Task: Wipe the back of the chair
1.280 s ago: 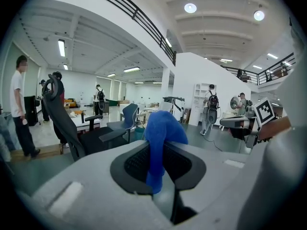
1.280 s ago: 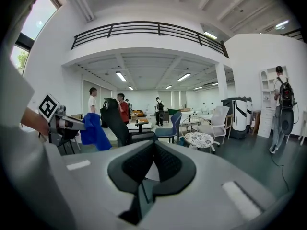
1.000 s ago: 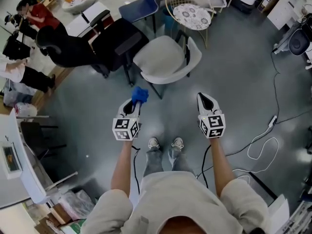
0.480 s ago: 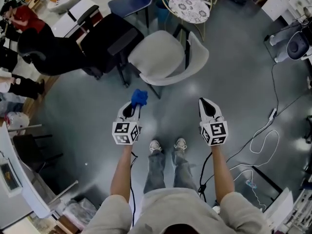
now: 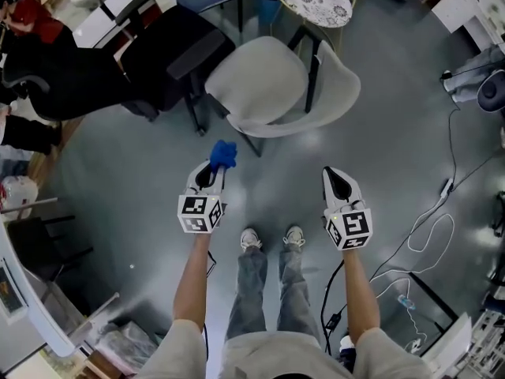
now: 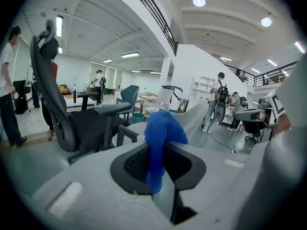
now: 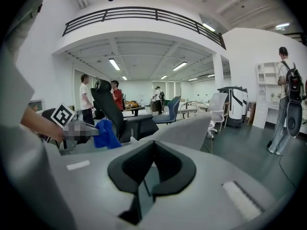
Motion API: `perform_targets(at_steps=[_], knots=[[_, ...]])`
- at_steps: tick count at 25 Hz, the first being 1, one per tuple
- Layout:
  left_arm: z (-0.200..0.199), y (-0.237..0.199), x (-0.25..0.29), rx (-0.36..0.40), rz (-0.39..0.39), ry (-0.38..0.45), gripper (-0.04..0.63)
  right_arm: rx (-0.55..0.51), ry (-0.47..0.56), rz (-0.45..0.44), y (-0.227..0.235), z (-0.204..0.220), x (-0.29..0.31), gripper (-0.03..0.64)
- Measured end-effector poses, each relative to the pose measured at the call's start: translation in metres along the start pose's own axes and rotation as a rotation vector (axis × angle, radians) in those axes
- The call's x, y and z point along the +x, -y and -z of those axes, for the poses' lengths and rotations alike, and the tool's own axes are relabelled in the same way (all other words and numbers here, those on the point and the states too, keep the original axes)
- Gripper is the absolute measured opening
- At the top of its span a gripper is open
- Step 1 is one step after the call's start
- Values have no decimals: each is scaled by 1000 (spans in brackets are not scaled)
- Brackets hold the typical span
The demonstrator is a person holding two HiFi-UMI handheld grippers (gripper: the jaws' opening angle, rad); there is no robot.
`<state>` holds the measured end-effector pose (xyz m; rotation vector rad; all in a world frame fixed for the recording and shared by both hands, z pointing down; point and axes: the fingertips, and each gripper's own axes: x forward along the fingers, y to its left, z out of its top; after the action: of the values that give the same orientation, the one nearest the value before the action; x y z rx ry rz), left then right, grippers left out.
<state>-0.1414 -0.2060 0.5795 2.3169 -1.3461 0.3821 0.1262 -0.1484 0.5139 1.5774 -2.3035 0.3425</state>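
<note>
Only the cloth is in hand; the chair's back stands ahead, untouched

The blue cloth [image 5: 223,155] is pinched between the closed jaws of the left gripper [image 5: 215,172], with its bunched end sticking out towards the white chair [image 5: 254,79]. The right gripper [image 5: 332,175] is seen with its jaws drawn together on nothing. Both are held short of the chair, on its near side. The backrest [image 5: 343,93] curves round the right and near sides of the chair's seat. The cloth is judged soft, light and limp, so a grip near its middle, as now, should leave enough free for wiping. The backrest looks like a smooth, stiff shell. If it is pressed hard the chair may shift, so its rim could be steadied with the free gripper. No brand or writing can be read; only square markers are shown on the gripper cubes.
</note>
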Motion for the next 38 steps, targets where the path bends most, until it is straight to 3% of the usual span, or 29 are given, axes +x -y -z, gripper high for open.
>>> perform_targets(at_steps=[11, 23, 38], knots=[[47, -35, 42, -11, -47, -3, 58, 18, -34, -17, -1, 56, 24, 2], [54, -66, 103, 5, -85, -21, 58, 29, -87, -43, 9, 91, 27, 2], [53, -47, 147, 46, -43, -55, 58, 25, -108, -54, 23, 101, 27, 2]])
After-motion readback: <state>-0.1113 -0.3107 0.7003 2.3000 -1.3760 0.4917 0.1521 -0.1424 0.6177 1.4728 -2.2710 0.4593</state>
